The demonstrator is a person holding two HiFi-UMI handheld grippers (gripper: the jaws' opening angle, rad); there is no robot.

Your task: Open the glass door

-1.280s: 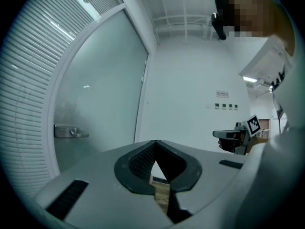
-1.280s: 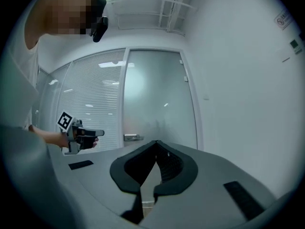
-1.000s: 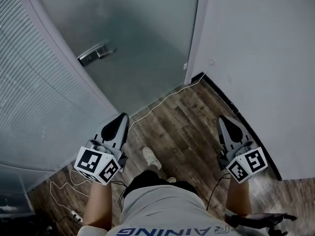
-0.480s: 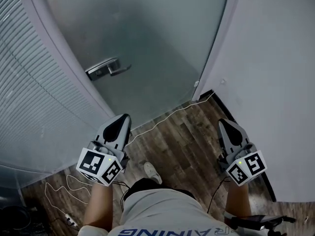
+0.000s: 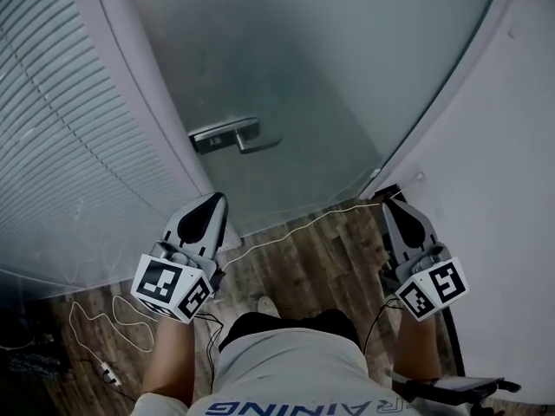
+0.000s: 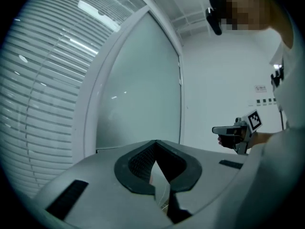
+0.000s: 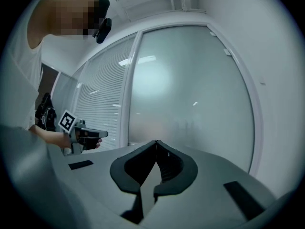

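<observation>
Glass door [image 5: 329,68] is closed, directly ahead. Its lever handle [image 5: 238,137] sits at the left edge, nearest the left tongs [image 5: 217,200]. Left tongs and right tongs [image 5: 390,207] are pinched together, empty and level, probably ready to press the lever.

An office, by its frosted glass door [image 5: 303,59], slatted blinds [image 5: 52,146] and wood-plank floor [image 5: 321,263].

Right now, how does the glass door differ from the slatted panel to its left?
The glass door is smooth and frosted; the slatted panel is lined with horizontal slats. The glass door carries a lever handle; the slatted panel shows none. Both stand upright, side by side.
</observation>
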